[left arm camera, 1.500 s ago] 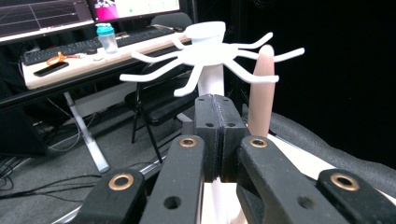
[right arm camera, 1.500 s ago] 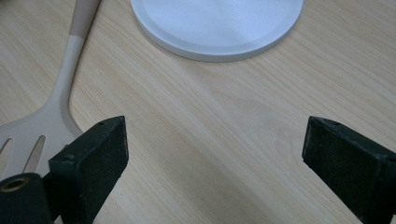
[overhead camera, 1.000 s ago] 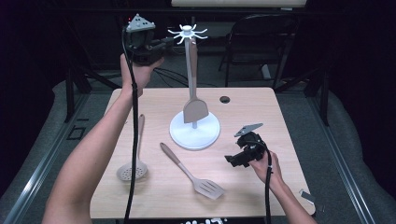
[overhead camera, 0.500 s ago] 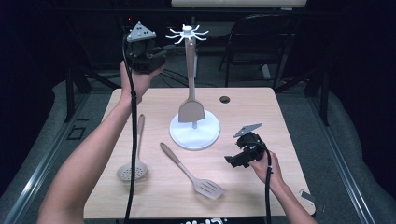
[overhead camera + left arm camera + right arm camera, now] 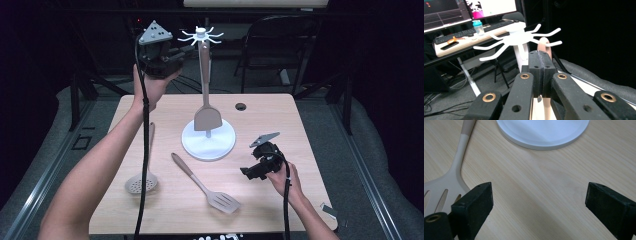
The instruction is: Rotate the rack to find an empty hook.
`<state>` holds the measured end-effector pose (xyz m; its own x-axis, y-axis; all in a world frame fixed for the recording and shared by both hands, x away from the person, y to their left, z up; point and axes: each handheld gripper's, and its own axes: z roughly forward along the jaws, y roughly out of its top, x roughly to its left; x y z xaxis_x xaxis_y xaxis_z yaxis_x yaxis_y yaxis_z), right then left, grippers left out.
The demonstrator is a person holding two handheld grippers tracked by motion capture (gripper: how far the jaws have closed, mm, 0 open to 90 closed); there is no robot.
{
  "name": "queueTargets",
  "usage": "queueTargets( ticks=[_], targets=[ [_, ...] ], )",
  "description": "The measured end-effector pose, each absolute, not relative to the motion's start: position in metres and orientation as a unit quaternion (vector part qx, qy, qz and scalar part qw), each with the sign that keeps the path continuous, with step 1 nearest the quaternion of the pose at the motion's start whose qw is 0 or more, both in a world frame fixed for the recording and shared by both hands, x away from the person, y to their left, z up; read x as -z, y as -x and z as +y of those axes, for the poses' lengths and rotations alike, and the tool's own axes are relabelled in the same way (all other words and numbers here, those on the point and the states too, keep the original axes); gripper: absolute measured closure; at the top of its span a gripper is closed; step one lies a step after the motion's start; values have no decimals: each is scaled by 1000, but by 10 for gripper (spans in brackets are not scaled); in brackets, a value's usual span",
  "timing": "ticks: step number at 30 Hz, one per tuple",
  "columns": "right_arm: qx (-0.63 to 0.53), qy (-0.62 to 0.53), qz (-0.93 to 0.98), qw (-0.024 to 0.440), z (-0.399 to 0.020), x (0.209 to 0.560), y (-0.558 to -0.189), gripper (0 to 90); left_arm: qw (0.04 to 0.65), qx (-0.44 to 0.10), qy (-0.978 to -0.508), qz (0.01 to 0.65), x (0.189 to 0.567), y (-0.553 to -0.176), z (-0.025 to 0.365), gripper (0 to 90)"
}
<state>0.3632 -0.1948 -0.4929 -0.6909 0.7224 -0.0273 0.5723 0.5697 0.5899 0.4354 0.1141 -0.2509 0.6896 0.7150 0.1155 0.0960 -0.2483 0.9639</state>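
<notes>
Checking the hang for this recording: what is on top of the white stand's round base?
The stand's pole rises from the round base, and a spatula hangs in front of it, blade just above the base. The blade hides the pole's foot. The left gripper, shut, is by the hooks.

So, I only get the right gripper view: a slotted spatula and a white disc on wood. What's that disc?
Observer: It's the base of a rack; a post rises from it to a ring of hooks.
Operator: Is anything hanging up there?
Observer: One spatula, blade down just above the base.
Operator: And where's the other gripper?
Observer: The left gripper is held up close to the hooks, jaws shut.
</notes>
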Motion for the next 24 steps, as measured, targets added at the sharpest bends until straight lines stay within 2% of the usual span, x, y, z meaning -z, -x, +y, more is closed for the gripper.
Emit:
queueTargets(
  ticks=[24],
  targets=[
    [-282, -367, 877, 129, -193, 493, -363, 73, 543, -294, -727, 300, 254, -447, 120, 896]
  ],
)
